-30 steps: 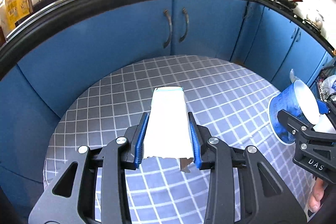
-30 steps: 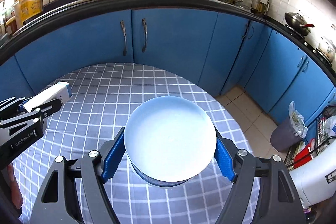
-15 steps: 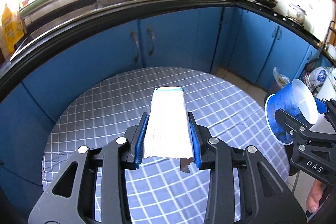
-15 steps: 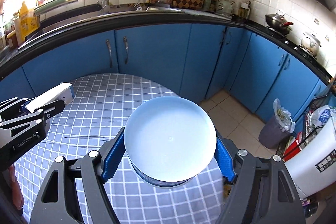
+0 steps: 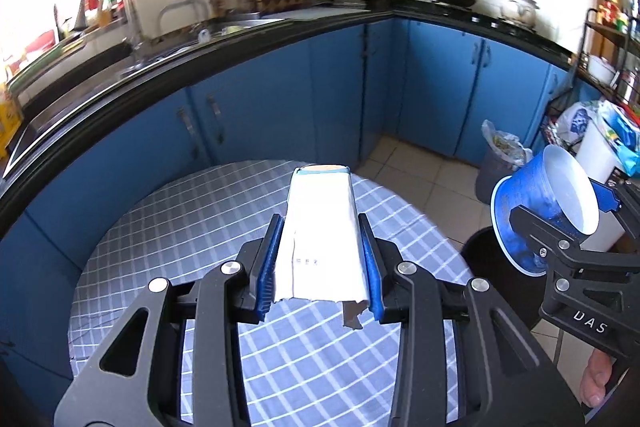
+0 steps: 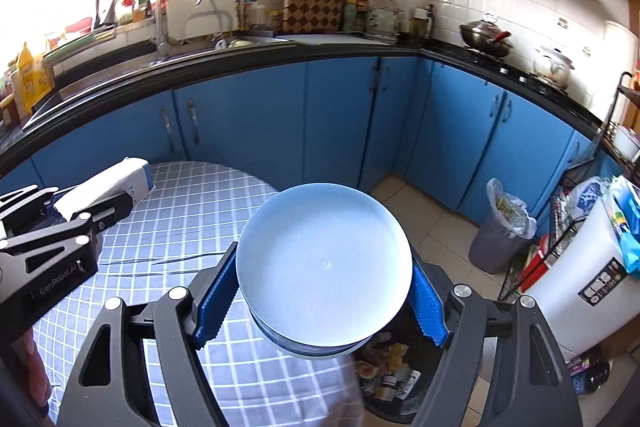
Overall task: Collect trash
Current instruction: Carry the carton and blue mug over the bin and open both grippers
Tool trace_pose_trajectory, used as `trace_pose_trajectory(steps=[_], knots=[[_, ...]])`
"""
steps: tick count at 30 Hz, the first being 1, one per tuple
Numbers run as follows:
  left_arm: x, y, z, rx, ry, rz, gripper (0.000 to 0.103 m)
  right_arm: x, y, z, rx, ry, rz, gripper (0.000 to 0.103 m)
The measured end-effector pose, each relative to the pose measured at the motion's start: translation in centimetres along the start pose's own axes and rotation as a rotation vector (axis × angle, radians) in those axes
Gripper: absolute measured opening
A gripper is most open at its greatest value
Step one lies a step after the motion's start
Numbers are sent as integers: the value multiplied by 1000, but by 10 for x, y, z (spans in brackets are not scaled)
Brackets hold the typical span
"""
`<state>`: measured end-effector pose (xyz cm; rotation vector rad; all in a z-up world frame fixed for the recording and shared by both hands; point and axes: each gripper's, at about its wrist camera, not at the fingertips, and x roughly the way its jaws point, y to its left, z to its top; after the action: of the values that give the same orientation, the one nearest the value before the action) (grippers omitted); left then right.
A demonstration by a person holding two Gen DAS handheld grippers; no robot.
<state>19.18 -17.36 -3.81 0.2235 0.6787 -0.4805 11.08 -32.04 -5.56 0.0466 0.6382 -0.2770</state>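
Clamping a torn white paper carton lengthwise, the left gripper is hovering over the grey checked tablecloth; the right gripper is squeezing a round blue-and-white plastic tub, hanging nearer the dark open trash bin directly below it beside the table.

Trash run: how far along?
Pickup looks done: the left gripper is shut on a torn white carton, and the right gripper is shut on a blue cup. The checked table shows no other litter in view. In hand: the cup hangs above an open black bin with trash in it. Left: drop the cup, then the carton.
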Motion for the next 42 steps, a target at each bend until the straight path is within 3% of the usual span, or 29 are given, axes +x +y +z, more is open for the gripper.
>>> trace_pose_trajectory(steps=[18,33,36,42], knots=[[28,-116,24,125,9,-86,37,-2,-96,-13,97,-20,-92,74],[66,-180,39,183,37,-116,37,43,-167,-25,184,78,-135,75],[73,-190,42,190,41,-123,37,50,-176,-28,194,86,-125,87],[84,-203,42,205,54,-131,37,57,-190,-34,215,86,-157,89]])
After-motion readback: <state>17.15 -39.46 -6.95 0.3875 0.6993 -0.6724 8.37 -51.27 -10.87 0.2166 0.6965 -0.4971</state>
